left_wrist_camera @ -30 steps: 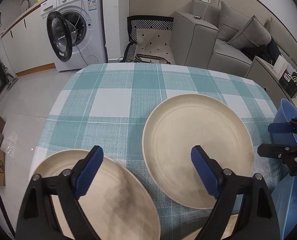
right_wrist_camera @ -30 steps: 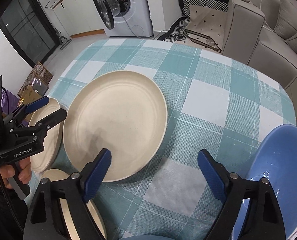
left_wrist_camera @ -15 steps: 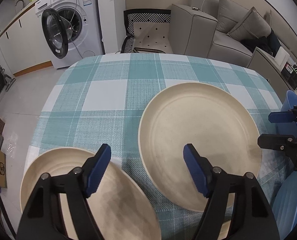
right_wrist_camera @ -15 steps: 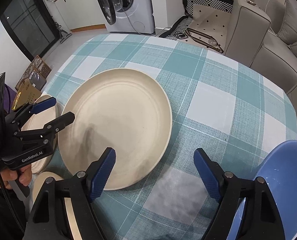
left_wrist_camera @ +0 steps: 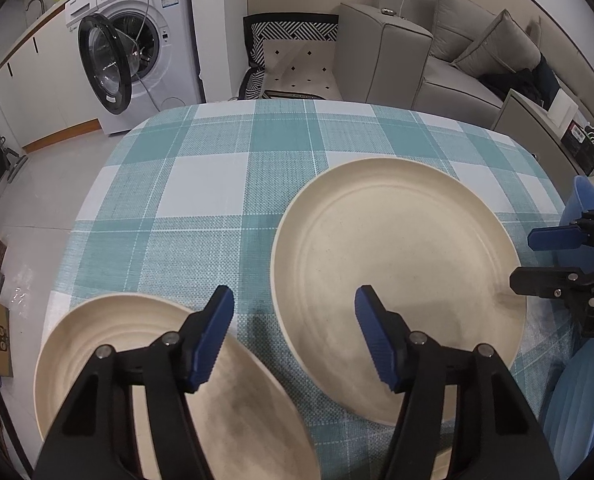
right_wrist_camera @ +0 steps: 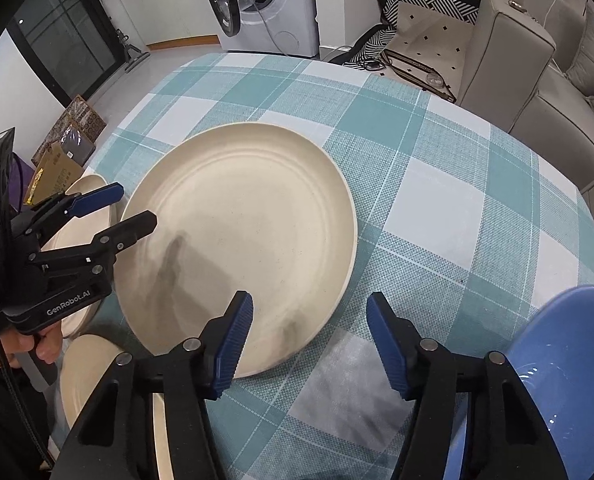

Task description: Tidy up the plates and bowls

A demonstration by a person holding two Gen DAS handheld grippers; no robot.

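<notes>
A teal-checked worktop [left_wrist_camera: 217,184] fills a living room with a washing machine [left_wrist_camera: 137,52] behind. The large cream plate [right_wrist_camera: 241,236] lies flat between both hands. The left gripper [left_wrist_camera: 293,332] and right gripper [right_wrist_camera: 309,340], jaws half spread and just closing on nothing, flank its near rim; a blue bowl [right_wrist_camera: 569,360] sits right.

The left gripper [left_wrist_camera: 295,322] fills the lower middle of its own view, tilted downward, jaws partly apart after closing in, nothing between them. The right gripper [right_wrist_camera: 310,328] sits likewise at the bottom of its view, pitched steeply down, jaws narrowing too, empty. A hand [right_wrist_camera: 37,346] grips the left tool's handle at lower left.
</notes>
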